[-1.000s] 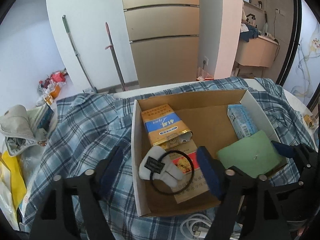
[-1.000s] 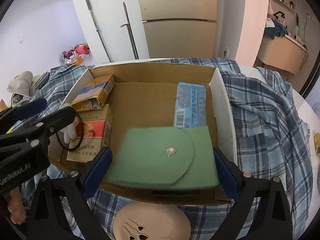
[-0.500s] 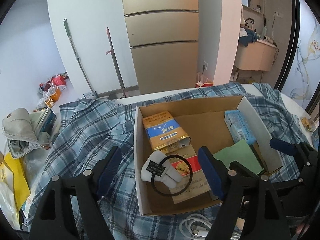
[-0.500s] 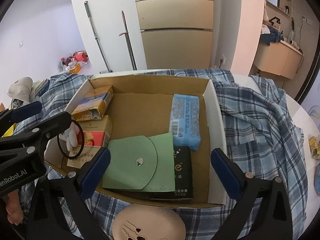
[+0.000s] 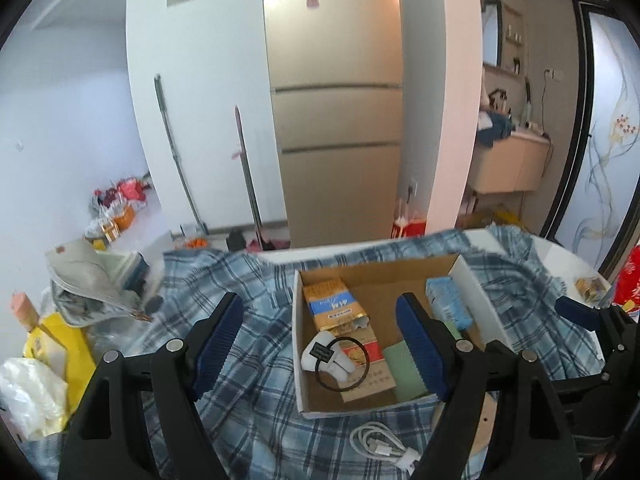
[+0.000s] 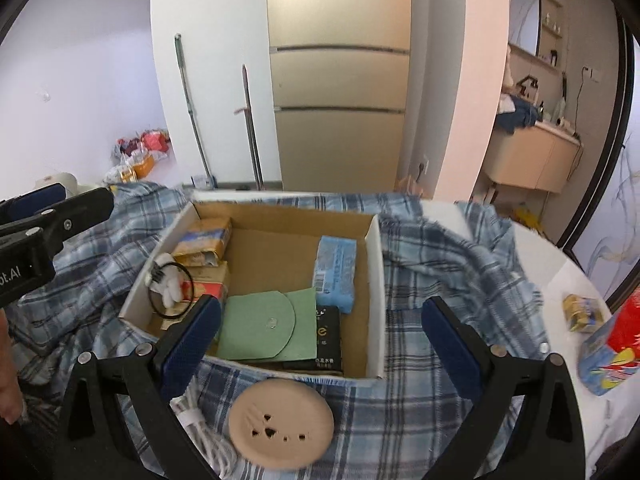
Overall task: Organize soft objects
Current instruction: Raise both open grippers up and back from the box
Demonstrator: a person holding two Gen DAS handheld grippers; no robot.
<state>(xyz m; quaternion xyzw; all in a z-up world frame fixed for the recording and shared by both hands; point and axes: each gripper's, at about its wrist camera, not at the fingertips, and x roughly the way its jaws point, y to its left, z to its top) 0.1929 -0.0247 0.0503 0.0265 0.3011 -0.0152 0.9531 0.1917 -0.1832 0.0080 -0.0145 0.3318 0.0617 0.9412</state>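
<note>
An open cardboard box (image 6: 376,280) sits on a blue plaid cloth (image 6: 440,264). In it lie a green felt pouch (image 6: 264,328), a blue tissue pack (image 6: 335,272), a black packet (image 6: 328,340), a yellow-blue packet (image 6: 204,240), and a white soft item with a black ring (image 6: 166,284). My right gripper (image 6: 322,308) hovers open and empty above the box's near edge. In the left wrist view the box (image 5: 296,320) holds the same white item (image 5: 324,356) and pouch (image 5: 404,368). My left gripper (image 5: 318,308) is open, empty, and raised over the box's left wall.
A tan round disc (image 6: 280,424) and a white cable (image 5: 380,444) lie on the cloth in front of the box. A red-blue bag (image 6: 612,344) and a small yellow packet (image 6: 580,312) sit at the right. A grey bag (image 5: 88,280) lies at the left.
Both grippers have risen and drawn back from the box. The green pouch, close between the right fingers a second ago, now lies lower in the box, clear of them.
</note>
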